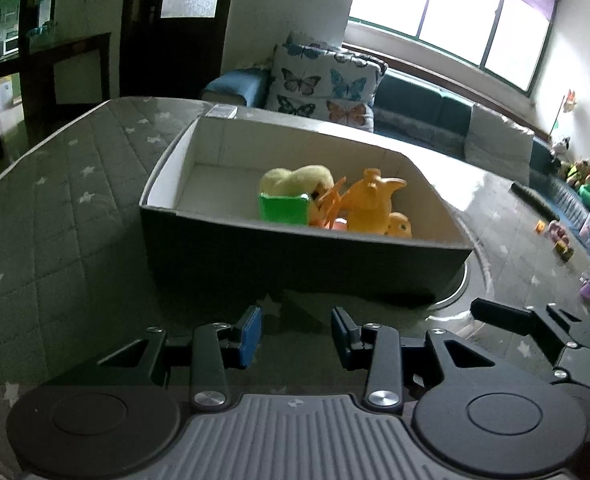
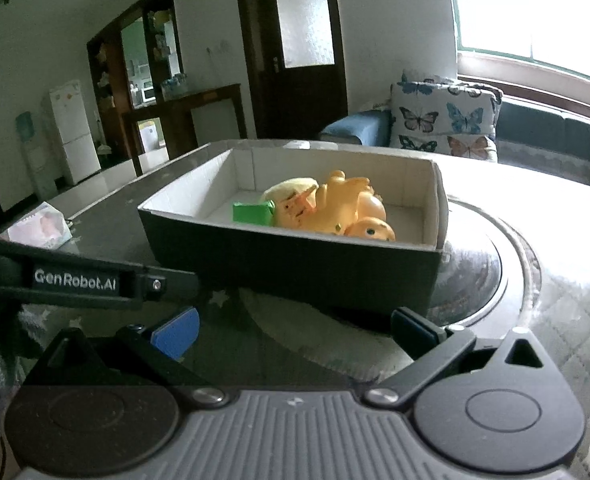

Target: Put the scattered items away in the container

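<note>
A dark box [image 1: 295, 248] with a white inside stands on the table in front of both grippers. In it lie a pale yellow plush [image 1: 295, 180], a green block [image 1: 283, 208] and orange plastic toys [image 1: 371, 204]. In the right wrist view the same box [image 2: 295, 256] holds the orange toys [image 2: 335, 208] and the green block [image 2: 251, 213]. My left gripper [image 1: 297, 334] hangs open just short of the box's near wall, with nothing between its blue pads. My right gripper [image 2: 295, 334] stands wide open and empty, also short of the box.
The box sits partly on a round glass turntable [image 2: 479, 280] over a grey star-patterned table cover [image 1: 55, 208]. A tissue pack [image 2: 39, 226] lies at the left. The left gripper's arm [image 2: 75, 280] crosses the right view. A sofa with a butterfly cushion [image 1: 323, 84] stands behind.
</note>
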Demonstrator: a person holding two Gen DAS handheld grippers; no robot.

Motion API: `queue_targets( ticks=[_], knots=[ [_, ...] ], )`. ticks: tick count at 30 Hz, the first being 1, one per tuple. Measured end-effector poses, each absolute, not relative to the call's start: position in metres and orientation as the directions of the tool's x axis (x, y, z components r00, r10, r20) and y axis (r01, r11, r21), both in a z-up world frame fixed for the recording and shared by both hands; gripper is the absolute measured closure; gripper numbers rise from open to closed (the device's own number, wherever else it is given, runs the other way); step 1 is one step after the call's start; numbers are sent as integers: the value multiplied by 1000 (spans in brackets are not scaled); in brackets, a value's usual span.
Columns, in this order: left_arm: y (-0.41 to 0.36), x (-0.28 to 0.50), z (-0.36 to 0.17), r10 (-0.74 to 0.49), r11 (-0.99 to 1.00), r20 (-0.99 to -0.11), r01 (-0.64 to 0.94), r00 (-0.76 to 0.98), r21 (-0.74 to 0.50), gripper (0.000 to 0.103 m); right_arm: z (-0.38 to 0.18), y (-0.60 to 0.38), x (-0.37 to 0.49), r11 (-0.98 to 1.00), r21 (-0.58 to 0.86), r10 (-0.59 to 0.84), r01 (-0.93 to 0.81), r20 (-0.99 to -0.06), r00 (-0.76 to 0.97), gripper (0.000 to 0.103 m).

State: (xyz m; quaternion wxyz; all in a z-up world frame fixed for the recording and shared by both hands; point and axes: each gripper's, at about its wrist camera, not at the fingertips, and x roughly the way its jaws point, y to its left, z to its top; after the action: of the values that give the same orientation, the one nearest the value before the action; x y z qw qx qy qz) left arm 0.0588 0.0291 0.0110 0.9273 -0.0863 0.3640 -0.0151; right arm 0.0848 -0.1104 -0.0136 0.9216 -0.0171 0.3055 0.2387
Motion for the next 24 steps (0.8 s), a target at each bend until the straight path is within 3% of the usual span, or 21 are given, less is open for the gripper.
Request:
queue_targets(
  ticks=[24],
  knots=[
    [34, 74, -1, -26, 992, -704, -67, 710, -104, 62, -20, -100, 101, 908, 108, 380, -404, -617, 689, 0]
  ],
)
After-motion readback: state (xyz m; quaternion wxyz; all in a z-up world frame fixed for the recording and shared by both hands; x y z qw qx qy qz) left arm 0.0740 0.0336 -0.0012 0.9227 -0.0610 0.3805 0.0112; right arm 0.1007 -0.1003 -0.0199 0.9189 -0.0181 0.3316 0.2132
